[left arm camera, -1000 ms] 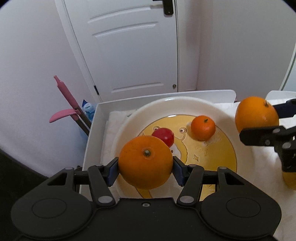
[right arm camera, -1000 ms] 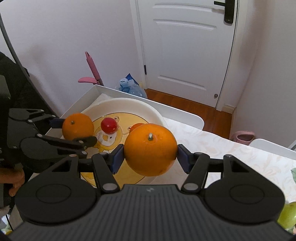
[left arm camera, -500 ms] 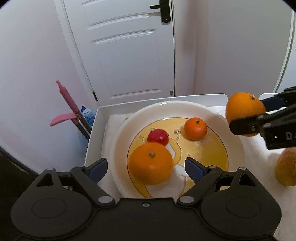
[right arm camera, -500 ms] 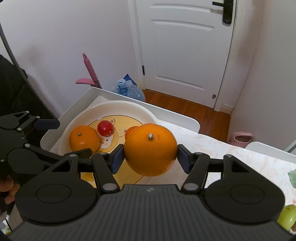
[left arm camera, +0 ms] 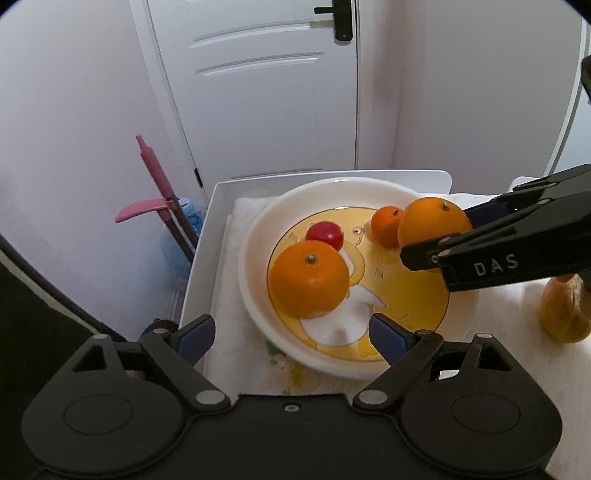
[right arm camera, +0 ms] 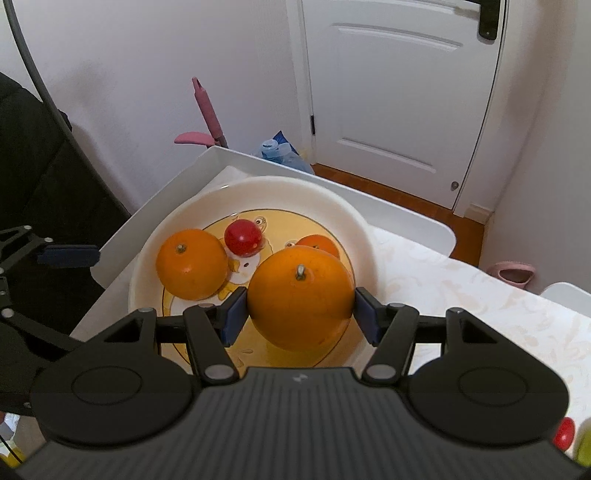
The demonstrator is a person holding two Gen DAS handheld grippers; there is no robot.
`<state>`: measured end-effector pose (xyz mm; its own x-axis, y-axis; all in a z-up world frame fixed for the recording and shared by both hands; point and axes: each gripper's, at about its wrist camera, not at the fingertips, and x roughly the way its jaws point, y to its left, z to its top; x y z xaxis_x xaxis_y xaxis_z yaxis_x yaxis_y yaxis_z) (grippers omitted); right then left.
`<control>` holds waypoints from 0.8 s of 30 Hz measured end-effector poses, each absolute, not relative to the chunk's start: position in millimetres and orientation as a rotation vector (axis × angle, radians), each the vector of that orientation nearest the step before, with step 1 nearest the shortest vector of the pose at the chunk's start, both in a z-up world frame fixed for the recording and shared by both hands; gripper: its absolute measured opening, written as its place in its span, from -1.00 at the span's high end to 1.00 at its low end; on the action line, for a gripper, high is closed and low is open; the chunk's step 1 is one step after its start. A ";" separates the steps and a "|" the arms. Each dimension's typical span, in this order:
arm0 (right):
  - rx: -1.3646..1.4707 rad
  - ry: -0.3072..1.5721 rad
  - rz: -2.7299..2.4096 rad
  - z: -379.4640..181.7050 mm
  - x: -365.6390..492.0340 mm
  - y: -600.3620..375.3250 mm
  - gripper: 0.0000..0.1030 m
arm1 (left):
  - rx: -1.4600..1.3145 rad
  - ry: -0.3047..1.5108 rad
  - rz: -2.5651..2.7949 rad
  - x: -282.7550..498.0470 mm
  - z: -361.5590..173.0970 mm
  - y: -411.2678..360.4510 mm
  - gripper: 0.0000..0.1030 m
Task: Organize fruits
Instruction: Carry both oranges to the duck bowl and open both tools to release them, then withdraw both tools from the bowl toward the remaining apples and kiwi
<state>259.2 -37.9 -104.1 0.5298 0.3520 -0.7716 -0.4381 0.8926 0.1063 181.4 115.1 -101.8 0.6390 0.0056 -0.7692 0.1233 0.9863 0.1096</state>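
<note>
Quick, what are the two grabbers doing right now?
Left gripper: open, has just been opening, holding nothing.
Right gripper: closed on a big orange.

A white panelled door closes the room's far side, a dark lever handle high on its right edge. To the left of the door runs a plain pale wall; to its right another pale wall turns the corner. At the foot of the door lies a strip of brown wooden floor. Left of the door, against the wall, leans a pink-handled tool with a blue water bottle beside it. Right of the door, low by the wall, sits a small pink container. Nearer than the door stands a white table under a pale patterned cloth. Soft, even daylight fills the room
</note>
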 end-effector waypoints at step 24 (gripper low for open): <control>-0.119 0.768 0.454 -75.4 224.1 -36.2 -1.00 | 0.138 0.829 -0.064 149.6 -89.6 111.1 -0.81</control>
<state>224.1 -36.2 -75.4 0.6279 0.3524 -0.6939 -0.4379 0.8971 0.0594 149.6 111.1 -89.6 0.6745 -0.0032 -0.7383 0.1108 0.9891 0.0969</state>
